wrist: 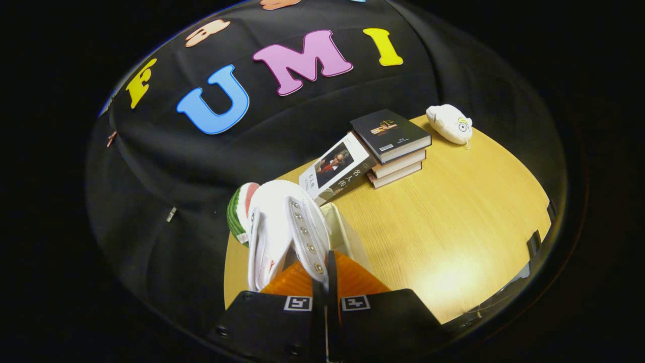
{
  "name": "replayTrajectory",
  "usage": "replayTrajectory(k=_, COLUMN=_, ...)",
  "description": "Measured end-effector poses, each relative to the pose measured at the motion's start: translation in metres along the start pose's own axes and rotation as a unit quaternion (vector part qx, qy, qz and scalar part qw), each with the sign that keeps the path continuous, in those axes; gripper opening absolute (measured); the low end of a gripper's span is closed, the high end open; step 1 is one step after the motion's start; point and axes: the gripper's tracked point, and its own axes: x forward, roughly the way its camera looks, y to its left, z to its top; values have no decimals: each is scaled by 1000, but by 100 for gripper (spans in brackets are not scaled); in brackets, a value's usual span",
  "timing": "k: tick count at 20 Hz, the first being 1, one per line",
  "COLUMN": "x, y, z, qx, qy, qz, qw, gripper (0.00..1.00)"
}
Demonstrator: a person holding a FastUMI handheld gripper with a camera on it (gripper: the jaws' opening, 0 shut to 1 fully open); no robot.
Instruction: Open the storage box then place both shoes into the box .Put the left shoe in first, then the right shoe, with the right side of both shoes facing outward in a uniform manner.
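Hand-held gripper (322,275) pinches white shoe (282,222) by its eyelet edge; shoe's long axis runs toward 11 o'clock, above the bench (443,222)

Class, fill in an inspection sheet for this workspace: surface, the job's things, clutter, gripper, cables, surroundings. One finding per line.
Surface: wooden table, light glare on the side away from the shoe.
Job's things: white shoe held up at the fingers; pale box edge just behind it, lid state cannot be told.
Clutter: stack of books with one book leaning on it; white plush toy beyond; watermelon-slice toy behind the shoe.
Gripper: gripper nearly closed, orange fingers pinching the shoe's eyelet edge.
Cables: nothing seen.
Surroundings: black cloth wall.
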Motion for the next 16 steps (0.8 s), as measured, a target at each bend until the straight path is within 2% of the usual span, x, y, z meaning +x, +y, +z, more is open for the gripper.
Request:
replayTrajectory(k=2, x=6, y=1, z=-6, qx=-6, qy=10, qz=-13, qw=1000, gripper=7)
replayTrajectory(k=4, x=10, y=9, z=-14, qx=-8, qy=25, qz=-8, qw=1000, gripper=14)
replayTrajectory(k=5, x=10, y=11, z=-22, qx=-14, qy=41, qz=-6, qw=999, gripper=29)
replayTrajectory(k=7, x=7, y=14, z=-31, qx=-26, qy=52, qz=-2, qw=998, gripper=45)
replayTrajectory(k=8, x=1, y=27, z=-25, qx=-19, qy=36, qz=22, qw=999, gripper=50)
replayTrajectory(k=9, x=-6, y=42, z=-14, qx=-12, qy=14, qz=41, qw=999, gripper=74)
replayTrajectory(k=11, x=-22, y=60, z=14, qx=-27, qy=-21, qz=69, qw=997, gripper=99)
replayTrajectory(k=16, x=-73, y=81, z=77, qx=-130, qy=-128, qz=95, qw=979, gripper=99)
